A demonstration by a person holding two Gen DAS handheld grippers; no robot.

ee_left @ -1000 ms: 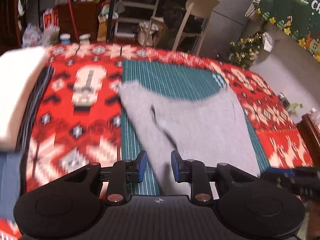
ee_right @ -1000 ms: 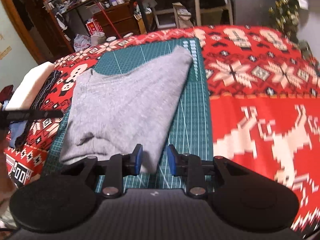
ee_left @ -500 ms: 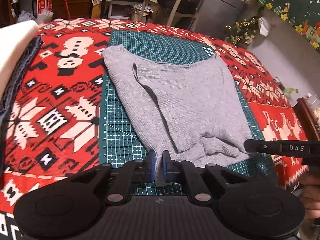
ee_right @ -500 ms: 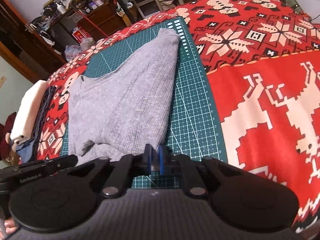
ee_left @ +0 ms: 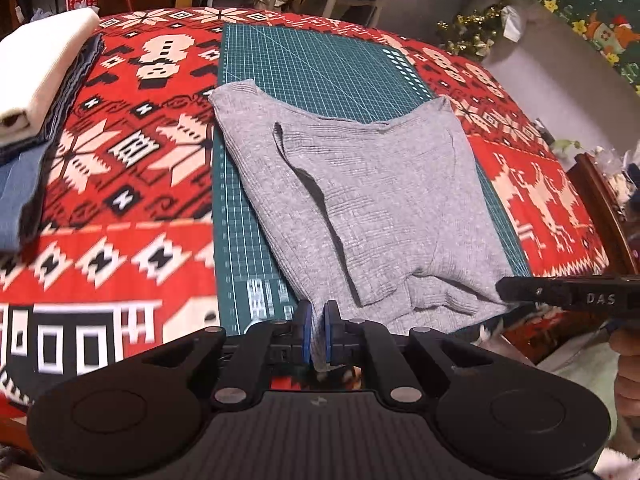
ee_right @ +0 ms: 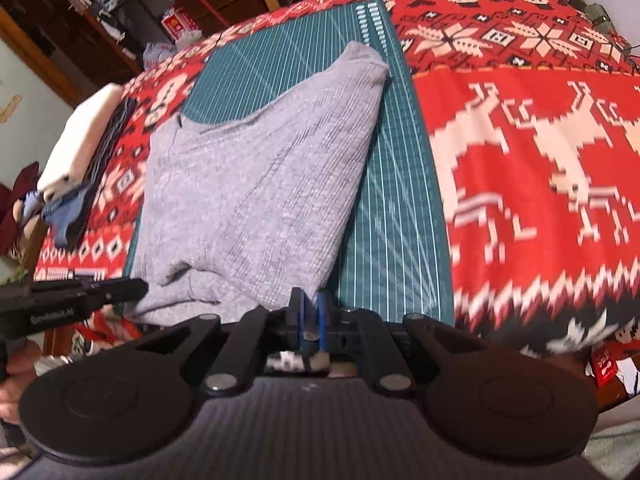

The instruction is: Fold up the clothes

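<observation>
both jaws newly clamped on grey sweater

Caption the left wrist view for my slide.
Left hand-held gripper pinches the near hem of a grey sweater on a green cutting mat.

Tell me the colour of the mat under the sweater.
Dark green with a pale grid, clearest in the left wrist view: mat.

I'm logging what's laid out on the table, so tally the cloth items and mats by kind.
Grey ribbed knit garment, spread out: 1
Folded pieces in the side stack, cream one on top, dark ones and a blue one under it: at least 3
Green gridded cutting mat: 1
Red patterned tablecloth: 1
Total: at least 6
</observation>
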